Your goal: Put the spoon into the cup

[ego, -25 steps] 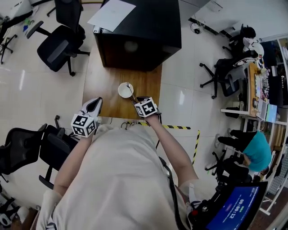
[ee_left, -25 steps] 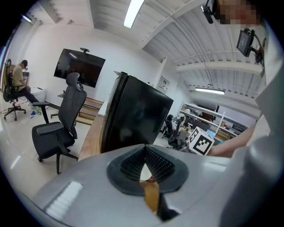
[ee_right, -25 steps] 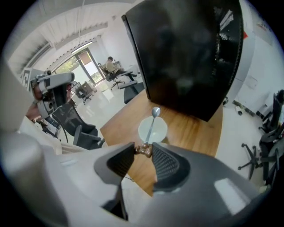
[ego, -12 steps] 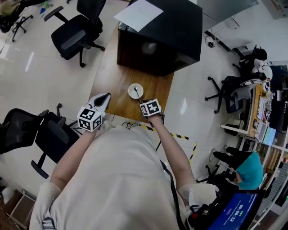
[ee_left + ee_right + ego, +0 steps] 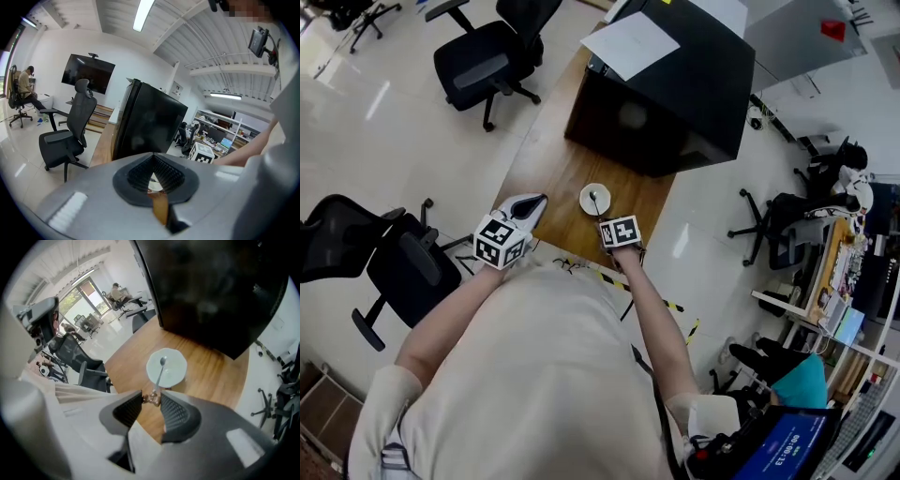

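Right tool (image 5: 151, 399) sunk lower, spoon (image 5: 161, 369) tip in cup (image 5: 180, 375); jaws partly apart, clamping spoon handle; left tool (image 5: 154, 164) closed, empty

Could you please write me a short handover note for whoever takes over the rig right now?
Left gripper: jaws together, empty, by the near edge of the wooden table, left of the white cup.
Right gripper: jaws clamped on the handle end of the spoon, pointing steeply down over the cup.
Cup: upright on the table.
Done: spoon picked up, its bowl inside the cup's outline; contact with the bottom cannot be told.
Left: lower if needed, open the jaws, withdraw.
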A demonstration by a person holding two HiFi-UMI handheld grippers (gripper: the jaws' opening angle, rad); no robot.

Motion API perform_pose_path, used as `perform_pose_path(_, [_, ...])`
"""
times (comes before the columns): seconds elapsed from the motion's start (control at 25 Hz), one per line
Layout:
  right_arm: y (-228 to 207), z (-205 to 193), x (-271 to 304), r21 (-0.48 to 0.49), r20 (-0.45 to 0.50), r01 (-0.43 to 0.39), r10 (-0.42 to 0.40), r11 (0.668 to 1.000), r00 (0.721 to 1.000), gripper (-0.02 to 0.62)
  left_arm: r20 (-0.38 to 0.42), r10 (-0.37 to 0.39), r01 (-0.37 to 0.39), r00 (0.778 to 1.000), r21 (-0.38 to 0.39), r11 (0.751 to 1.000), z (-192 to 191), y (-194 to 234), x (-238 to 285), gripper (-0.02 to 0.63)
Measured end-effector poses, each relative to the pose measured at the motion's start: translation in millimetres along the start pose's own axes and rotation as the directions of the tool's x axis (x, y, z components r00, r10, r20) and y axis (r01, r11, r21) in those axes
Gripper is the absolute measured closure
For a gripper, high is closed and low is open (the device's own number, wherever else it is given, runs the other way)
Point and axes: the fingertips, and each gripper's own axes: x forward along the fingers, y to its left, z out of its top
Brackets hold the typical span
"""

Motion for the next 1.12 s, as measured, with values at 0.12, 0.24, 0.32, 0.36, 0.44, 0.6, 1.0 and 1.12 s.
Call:
perform_pose_path(0.12, [-3, -2, 5, -0.005, -0.020, -0.003, 0.003, 1.000, 1.000, 0.469, -0.001, 0.005, -0.005, 1.000, -0.006, 1.000, -1, 2, 0, 0.606])
perform_pose_path(0.24, [-5, -2, 7, -0.010, -0.040, -0.004, 0.004, 1.000, 0.999, 0.469, 0.001, 0.013, -0.013, 1.000, -0.009, 1.000, 0, 6, 0, 0.606])
perform_pose_path(0.32, [-8, -3, 9, -0.015, -0.056, -0.005, 0.004, 1.000, 0.998, 0.469, 0.001, 0.016, -0.016, 1.000, -0.013, 1.000, 0, 7, 0, 0.606])
perform_pose_path(0.36, [-9, -3, 11, -0.018, -0.063, -0.006, 0.005, 1.000, 0.998, 0.469, 0.000, 0.016, -0.016, 1.000, -0.015, 1.000, 0, 7, 1, 0.606])
perform_pose_path(0.44, [-12, -3, 15, -0.020, -0.079, -0.008, 0.007, 1.000, 0.997, 0.469, -0.002, 0.017, -0.017, 1.000, -0.016, 1.000, -1, 7, 1, 0.606])
perform_pose_path(0.6, [-17, -8, 25, -0.033, -0.118, -0.015, 0.011, 0.999, 0.993, 0.469, -0.003, 0.018, -0.018, 1.000, -0.014, 1.000, -2, 7, 1, 0.606])
perform_pose_path(1.0, [-23, -7, 31, -0.040, -0.146, -0.021, 0.015, 0.999, 0.989, 0.469, -0.007, 0.018, -0.018, 1.000, -0.012, 1.000, -4, 8, 2, 0.606])
perform_pose_path(1.12, [-24, -8, 32, -0.037, -0.148, -0.021, 0.015, 0.999, 0.989, 0.469, -0.007, 0.018, -0.018, 1.000, -0.009, 1.000, -4, 8, 1, 0.606])
